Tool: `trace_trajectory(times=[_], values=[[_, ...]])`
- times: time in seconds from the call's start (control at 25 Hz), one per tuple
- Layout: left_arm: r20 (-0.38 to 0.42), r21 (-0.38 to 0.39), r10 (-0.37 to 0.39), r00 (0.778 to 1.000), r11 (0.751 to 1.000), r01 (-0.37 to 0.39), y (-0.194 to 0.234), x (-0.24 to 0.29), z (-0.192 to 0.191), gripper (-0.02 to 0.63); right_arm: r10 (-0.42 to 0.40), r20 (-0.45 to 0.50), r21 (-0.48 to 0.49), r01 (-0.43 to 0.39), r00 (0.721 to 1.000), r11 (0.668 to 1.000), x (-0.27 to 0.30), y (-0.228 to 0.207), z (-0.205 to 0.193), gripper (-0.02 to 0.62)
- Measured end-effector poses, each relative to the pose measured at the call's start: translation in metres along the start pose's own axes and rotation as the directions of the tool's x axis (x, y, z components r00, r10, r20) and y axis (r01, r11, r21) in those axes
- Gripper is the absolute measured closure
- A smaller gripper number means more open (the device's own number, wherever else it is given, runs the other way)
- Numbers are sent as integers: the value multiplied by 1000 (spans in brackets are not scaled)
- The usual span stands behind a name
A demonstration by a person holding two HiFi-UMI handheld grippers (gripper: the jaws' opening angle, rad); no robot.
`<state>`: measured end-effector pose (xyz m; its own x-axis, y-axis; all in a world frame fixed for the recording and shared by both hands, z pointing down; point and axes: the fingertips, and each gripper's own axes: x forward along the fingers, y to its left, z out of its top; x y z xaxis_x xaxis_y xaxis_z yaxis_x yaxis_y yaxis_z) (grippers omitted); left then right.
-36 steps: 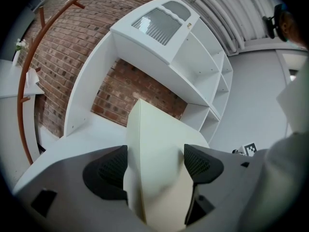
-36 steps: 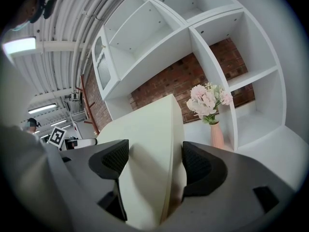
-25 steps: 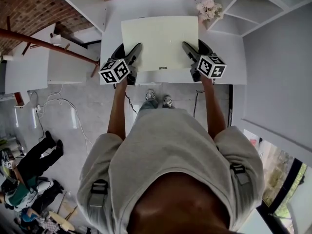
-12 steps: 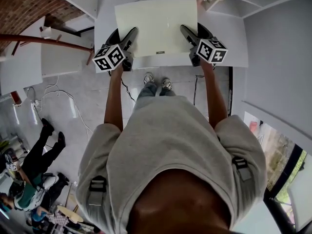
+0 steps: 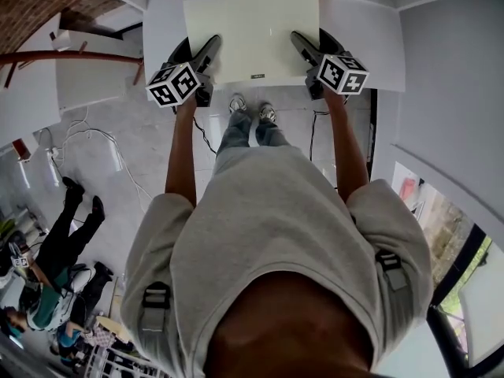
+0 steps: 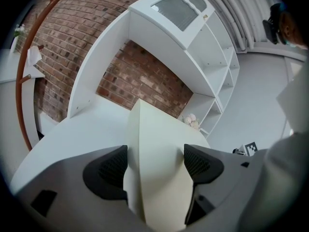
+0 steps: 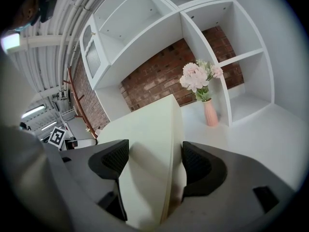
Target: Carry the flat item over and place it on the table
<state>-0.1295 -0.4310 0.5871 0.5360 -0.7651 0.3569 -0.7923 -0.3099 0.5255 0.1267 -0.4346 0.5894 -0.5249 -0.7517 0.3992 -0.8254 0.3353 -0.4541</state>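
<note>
A cream flat board [image 5: 252, 34] is held level over the white table [image 5: 161, 22] in the head view. My left gripper [image 5: 209, 53] grips its near-left edge and my right gripper [image 5: 302, 47] grips its near-right edge. In the left gripper view the board [image 6: 161, 144] runs edge-on between the dark pads, and the left gripper [image 6: 155, 166] is shut on it. Seen from the right gripper view, the board [image 7: 145, 134] sits the same way, with the right gripper [image 7: 150, 164] shut on it. Whether the board touches the tabletop is hidden.
White shelving [image 7: 231, 57] stands at the table's far right, with a pink vase of flowers [image 7: 203, 88] at the back corner. A brick wall [image 6: 140, 81] backs the table. A red pipe [image 5: 71, 57] runs at the left, and people [image 5: 47, 266] sit on the floor behind.
The board and both grippers have moved forward, farther over the table, and the person's feet have stepped closer to it. Both grips are unchanged.
</note>
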Motion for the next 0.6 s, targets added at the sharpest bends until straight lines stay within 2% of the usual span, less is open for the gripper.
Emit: trace_trajectory(times=[0.6], values=[[-99,-55,26,995,998,-31,27,-1,-60,232,-35,-97,61,41,995,997,5,-14,-65,229]])
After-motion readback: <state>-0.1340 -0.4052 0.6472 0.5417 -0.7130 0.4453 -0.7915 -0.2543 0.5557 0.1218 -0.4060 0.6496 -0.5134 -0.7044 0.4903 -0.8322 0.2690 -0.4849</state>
